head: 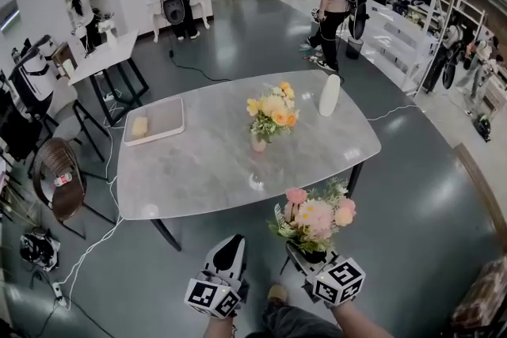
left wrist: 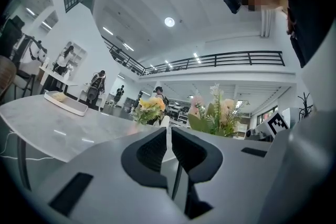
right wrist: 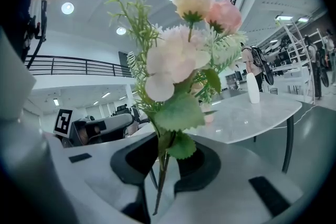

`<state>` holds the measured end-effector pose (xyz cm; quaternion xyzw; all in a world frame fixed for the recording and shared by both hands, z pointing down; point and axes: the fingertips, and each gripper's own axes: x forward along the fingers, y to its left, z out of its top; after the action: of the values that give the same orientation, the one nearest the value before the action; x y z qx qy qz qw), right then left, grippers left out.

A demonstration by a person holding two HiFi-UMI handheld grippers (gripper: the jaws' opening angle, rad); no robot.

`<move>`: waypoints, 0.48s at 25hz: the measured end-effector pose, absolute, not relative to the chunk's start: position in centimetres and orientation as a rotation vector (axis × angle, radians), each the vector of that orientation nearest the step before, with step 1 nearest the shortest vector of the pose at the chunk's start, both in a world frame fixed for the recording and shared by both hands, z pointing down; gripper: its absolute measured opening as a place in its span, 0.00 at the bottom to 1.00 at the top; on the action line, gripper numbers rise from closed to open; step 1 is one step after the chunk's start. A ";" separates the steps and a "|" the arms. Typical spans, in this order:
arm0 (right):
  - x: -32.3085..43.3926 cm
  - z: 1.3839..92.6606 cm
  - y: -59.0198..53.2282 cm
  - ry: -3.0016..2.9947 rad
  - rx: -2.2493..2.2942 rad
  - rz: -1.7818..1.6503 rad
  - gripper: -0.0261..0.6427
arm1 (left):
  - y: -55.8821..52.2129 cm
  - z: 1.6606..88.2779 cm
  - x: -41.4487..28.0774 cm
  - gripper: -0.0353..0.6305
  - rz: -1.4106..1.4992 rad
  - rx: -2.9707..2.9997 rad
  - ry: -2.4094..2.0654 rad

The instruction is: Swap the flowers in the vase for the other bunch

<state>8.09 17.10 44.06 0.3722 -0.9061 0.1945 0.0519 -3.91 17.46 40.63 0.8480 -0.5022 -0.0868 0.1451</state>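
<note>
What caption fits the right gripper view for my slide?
Right tongs grip the pink bunch by its stems; grey table and white bottle beyond.

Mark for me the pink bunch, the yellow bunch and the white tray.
pink bunch (head: 317, 218): head view, on the pale pink blooms at its middle.
yellow bunch (head: 274, 110): head view, on the yellow blooms near its top.
white tray (head: 168, 115): head view, on its bare floor.

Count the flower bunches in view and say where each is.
2. The yellow bunch stands in the vase on the table; the pink bunch is held by its stems in the right gripper. None seems hidden.
</note>
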 end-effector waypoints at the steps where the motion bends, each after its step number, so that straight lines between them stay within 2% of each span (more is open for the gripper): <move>1: 8.1 44.2 16.4 -2.754 1.129 0.593 0.18 | 16.7 40.8 -3.8 0.10 -0.248 2.444 -1.444; 12: 9.2 45.2 10.1 -2.748 1.131 0.597 0.18 | 9.4 41.9 -1.8 0.10 -0.240 2.468 -1.402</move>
<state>9.23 10.06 45.24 0.3725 -0.9053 0.1967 0.0551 -1.79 9.39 41.86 0.8571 -0.4869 -0.0834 0.1461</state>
